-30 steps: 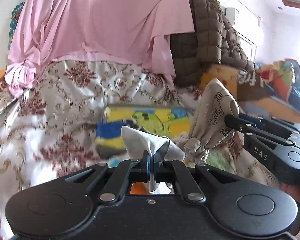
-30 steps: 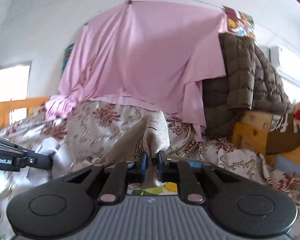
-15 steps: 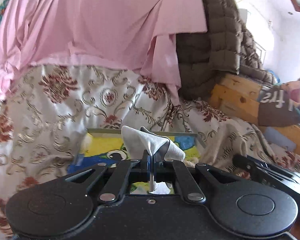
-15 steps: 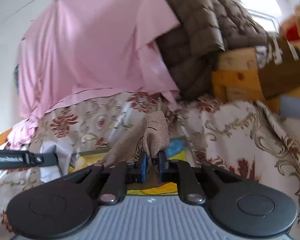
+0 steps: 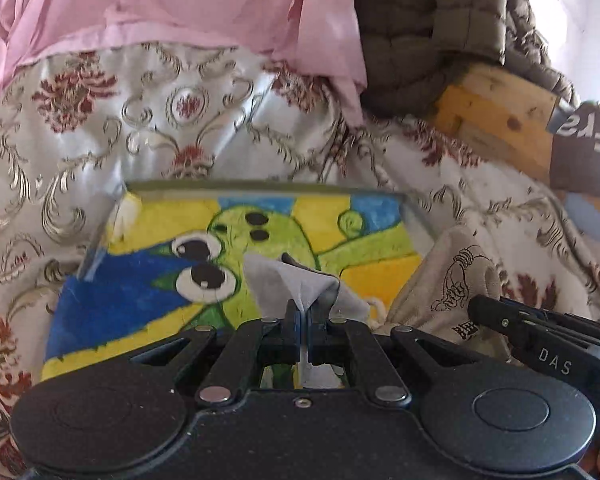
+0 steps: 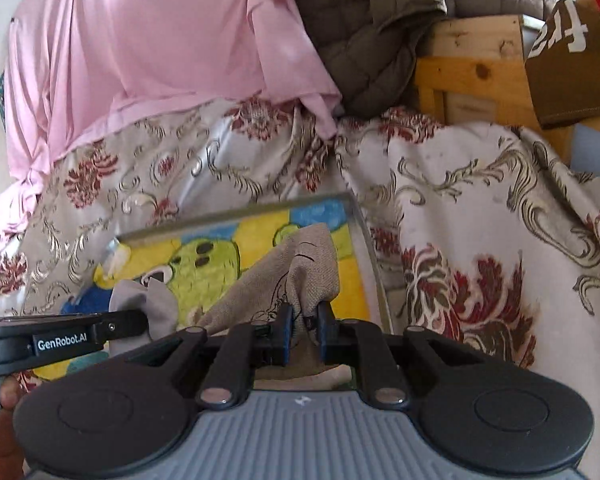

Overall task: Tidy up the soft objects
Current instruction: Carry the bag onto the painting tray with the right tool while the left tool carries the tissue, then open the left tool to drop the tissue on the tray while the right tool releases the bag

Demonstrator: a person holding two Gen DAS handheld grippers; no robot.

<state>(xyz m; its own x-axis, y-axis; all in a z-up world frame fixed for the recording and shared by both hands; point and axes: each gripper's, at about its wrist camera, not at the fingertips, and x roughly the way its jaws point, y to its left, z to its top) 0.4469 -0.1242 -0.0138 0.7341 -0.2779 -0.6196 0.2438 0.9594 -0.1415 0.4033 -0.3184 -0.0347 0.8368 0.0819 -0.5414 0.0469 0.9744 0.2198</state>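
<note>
My left gripper is shut on a small grey cloth and holds it low over a tray whose floor has a green, yellow and blue cartoon picture. My right gripper is shut on a beige printed drawstring bag over the tray's right side. The bag and the right gripper's fingers show at the right of the left wrist view. The grey cloth and left gripper finger show at the left of the right wrist view.
The tray lies on a floral white, gold and red bedspread. A pink sheet and a brown quilted jacket hang behind it. A wooden frame and a brown printed garment are at the right.
Both grippers have come down and forward toward the tray with their cloths still gripped. The tray now fills much more of both views.
</note>
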